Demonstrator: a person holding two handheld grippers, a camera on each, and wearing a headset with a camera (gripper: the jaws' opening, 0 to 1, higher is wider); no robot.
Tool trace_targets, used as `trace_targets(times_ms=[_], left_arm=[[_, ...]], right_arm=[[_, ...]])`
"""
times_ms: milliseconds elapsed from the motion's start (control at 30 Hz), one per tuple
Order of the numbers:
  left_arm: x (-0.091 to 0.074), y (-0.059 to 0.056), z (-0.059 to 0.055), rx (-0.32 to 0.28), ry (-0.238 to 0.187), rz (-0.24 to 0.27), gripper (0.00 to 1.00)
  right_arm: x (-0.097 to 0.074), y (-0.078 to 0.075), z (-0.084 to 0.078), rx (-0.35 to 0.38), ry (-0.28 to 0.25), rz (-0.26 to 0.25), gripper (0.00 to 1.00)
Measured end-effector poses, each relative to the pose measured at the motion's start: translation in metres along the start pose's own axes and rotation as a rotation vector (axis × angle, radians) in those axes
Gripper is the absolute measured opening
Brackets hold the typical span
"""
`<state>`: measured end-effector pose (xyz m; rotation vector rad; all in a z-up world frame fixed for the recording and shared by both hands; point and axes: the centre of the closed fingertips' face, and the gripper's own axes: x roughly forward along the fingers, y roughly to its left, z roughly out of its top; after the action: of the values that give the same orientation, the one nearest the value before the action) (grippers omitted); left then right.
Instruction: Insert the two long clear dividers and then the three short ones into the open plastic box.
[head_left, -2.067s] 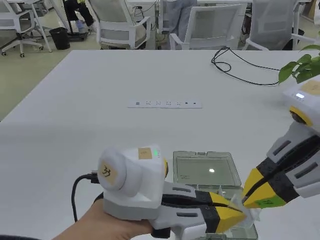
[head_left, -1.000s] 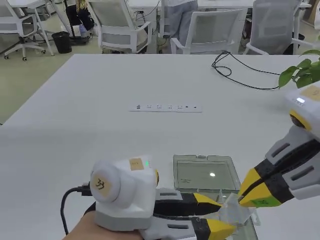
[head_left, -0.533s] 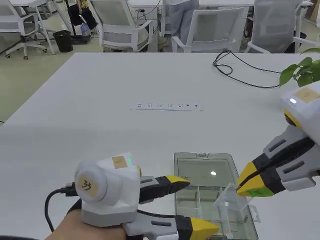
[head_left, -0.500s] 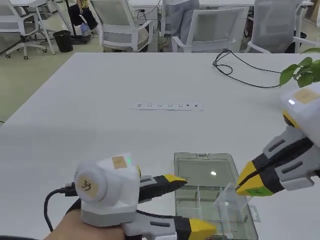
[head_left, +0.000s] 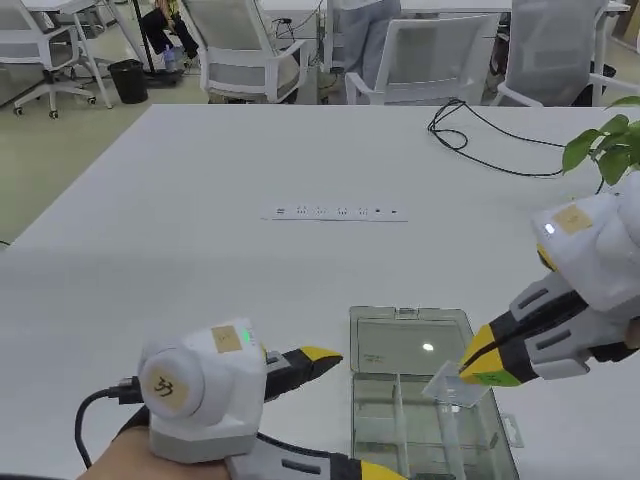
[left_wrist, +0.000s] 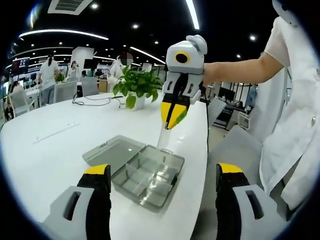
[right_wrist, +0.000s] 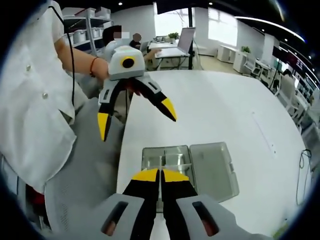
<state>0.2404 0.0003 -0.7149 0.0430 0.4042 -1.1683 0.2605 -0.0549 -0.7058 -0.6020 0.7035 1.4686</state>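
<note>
We begin with the broad white table (head_left: 200, 250), which runs from the near edge to the grey-and-white office chairs (head_left: 240, 50) at its far side. Next in size is the left gripper (left_wrist: 162, 170), a white body with black, yellow-tipped jaws. It is held low at the near edge of the table just left of the box, its jaws spread wide with nothing between them. The right gripper (head_left: 472, 368) of the same build reaches in from the right, its tips pressed together on the short divider. Between the two grippers lies the clear rectangular plastic box (head_left: 375, 440), flat on the table with its lid folded open on the far side. Inside it we see clear walls standing and splitting the base into compartments, though we cannot count them with confidence. At the far right of the table are a green leafy plant (head_left: 605, 140) and a looping black cable (head_left: 480, 130), and a flat white socket strip (head_left: 340, 212) is set into the middle. Smallest is the short clear plastic divider (head_left: 452, 390), which hangs tilted from the right gripper's tips over the base of the box near the hinge side. We cannot tell whether its lower edge touches the box.
</note>
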Motion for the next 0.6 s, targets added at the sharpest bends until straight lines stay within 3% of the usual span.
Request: trace_targets(times_ms=[267,600], left_arm=[[-0.002,0.004,-0.004,-0.019,0.002,0.009,0.92],[-0.004,0.004,-0.008,-0.027,0.004,0.01,0.96]], right_arm=[[0.017,-0.017,-0.017,0.018,-0.003,-0.013,0.03],[0.031,-0.02,-0.029,0.043,0.003,-0.014,0.03]])
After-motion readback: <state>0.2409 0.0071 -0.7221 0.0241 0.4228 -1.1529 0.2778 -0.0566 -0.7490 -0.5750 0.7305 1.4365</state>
